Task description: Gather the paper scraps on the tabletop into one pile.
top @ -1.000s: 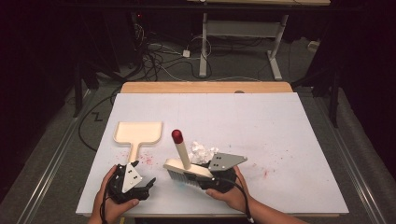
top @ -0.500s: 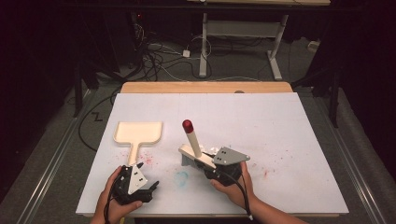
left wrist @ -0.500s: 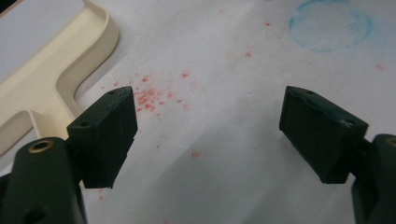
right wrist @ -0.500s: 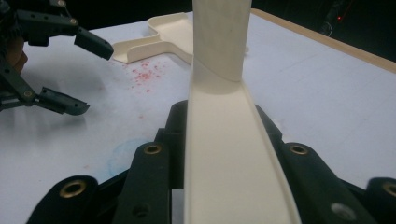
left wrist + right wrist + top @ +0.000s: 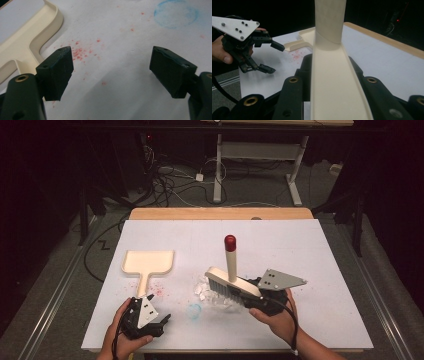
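Cream plastic hand brush (image 5: 231,285) with an upright, red-capped handle is sitting clamped between the closed jaws of the right gripper (image 5: 255,296), at about four o'clock on the white table (image 5: 310,250), its bristles hanging over a small heap of crumpled clear scraps (image 5: 207,290). At seven o'clock the left gripper (image 5: 162,324) is hovering with jaws spread wide and empty, just below the handle of the cream plastic dustpan (image 5: 148,263).
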